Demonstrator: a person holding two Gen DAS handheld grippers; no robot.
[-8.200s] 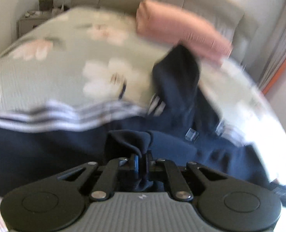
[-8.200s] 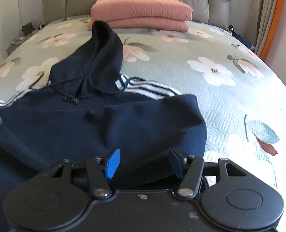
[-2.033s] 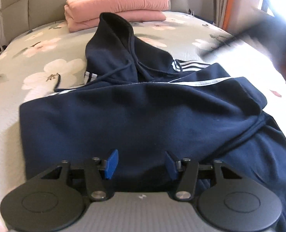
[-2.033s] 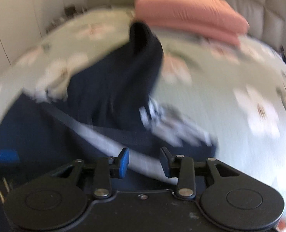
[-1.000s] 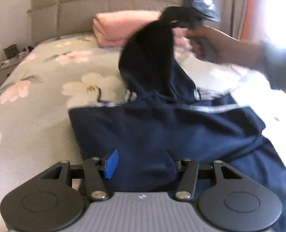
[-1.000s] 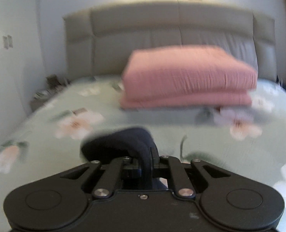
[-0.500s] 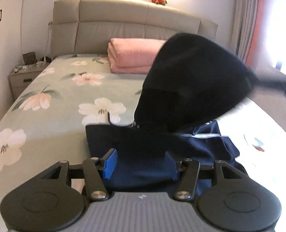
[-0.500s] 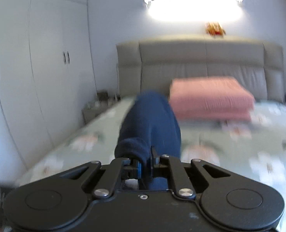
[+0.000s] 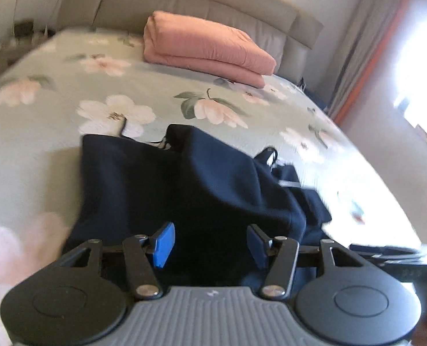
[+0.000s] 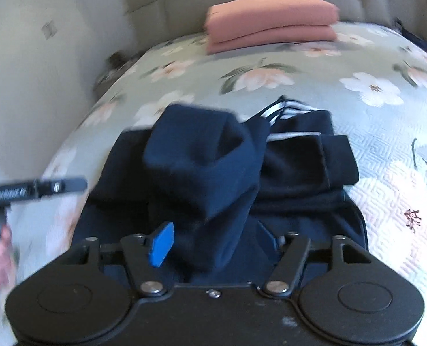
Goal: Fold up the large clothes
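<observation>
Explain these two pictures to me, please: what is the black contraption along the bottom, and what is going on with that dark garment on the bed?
No robot is here. A person holds one pair of tongs in each hand, and each pair carries a wide-angle camera that looks out along its two blue-tipped fingers. So each picture is taken from one hand: one from the left tongs, the other from the right tongs.

Both pairs stand open and grip nothing. In front of them a navy hoodie with white stripes lies bunched on the floral bedspread, its hood flopped over the body, so it is only partly folded. A folded pink blanket sits near the headboard. In the right-hand picture, part of the other hand's device shows at the left edge.
</observation>
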